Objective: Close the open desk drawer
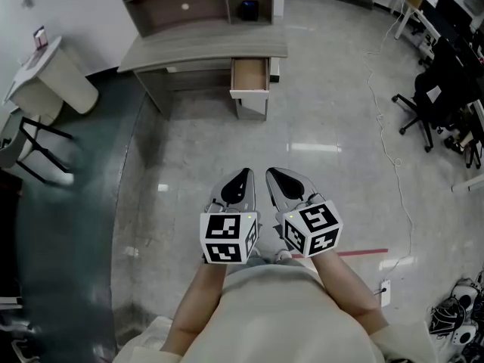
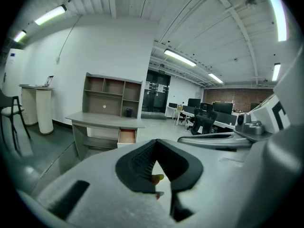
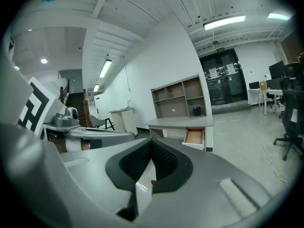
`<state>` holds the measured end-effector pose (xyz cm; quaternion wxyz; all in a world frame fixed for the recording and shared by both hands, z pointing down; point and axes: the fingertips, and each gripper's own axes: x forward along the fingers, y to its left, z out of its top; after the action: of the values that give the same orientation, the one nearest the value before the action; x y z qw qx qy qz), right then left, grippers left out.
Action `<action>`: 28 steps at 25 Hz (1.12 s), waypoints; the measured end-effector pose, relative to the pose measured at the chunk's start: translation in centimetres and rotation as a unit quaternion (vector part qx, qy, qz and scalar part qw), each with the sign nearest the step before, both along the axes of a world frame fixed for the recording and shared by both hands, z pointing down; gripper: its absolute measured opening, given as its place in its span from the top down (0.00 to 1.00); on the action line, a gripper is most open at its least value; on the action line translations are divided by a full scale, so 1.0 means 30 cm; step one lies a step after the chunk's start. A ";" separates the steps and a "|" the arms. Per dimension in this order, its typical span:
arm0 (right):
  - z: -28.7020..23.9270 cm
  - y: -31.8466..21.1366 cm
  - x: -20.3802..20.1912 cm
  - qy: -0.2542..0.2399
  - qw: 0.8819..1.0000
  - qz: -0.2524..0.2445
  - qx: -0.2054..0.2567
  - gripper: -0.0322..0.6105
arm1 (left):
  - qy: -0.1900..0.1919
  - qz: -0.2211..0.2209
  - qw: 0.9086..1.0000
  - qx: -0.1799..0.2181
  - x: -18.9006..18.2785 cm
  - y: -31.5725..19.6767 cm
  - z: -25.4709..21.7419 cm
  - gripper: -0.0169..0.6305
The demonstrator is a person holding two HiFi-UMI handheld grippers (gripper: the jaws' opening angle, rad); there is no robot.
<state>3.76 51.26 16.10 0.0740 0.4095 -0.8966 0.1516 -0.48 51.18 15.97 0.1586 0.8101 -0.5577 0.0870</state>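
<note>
Drawer [image 1: 249,75] stands pulled out under the right end of the surface [image 1: 204,51], well apart from the person across the floor. In the head view, the left gripper [image 1: 240,181] and right gripper [image 1: 281,181] sit side by side, both closed on nothing, probably just being carried for the approach.

Left gripper view: jaws together, drawer [image 2: 127,136] far ahead.

Right gripper view: the same, drawer [image 3: 194,136] ahead.

No writing is readable, only square markers on the cubes.
</note>
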 end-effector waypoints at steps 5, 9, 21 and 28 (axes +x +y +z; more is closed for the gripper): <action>0.005 -0.011 -0.046 -0.003 1.000 0.016 0.001 0.95 | 0.000 0.013 1.000 0.000 -0.054 -0.005 0.011 0.97; 0.006 -0.023 -0.091 -0.002 1.000 0.023 0.003 0.95 | 0.002 0.020 1.000 -0.004 -0.098 -0.013 0.027 0.97; 0.036 -0.092 -0.156 0.001 1.000 0.027 -0.012 0.95 | 0.021 0.019 1.000 -0.014 -0.173 -0.095 0.037 0.97; 0.069 -0.234 -0.154 -0.005 1.000 0.024 -0.015 0.95 | 0.018 0.009 1.000 -0.017 -0.183 -0.225 0.072 0.97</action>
<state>-0.85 44.24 18.18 0.0724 0.4286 -0.8846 0.1686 -5.98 44.45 18.13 0.1815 0.8138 -0.5456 0.0837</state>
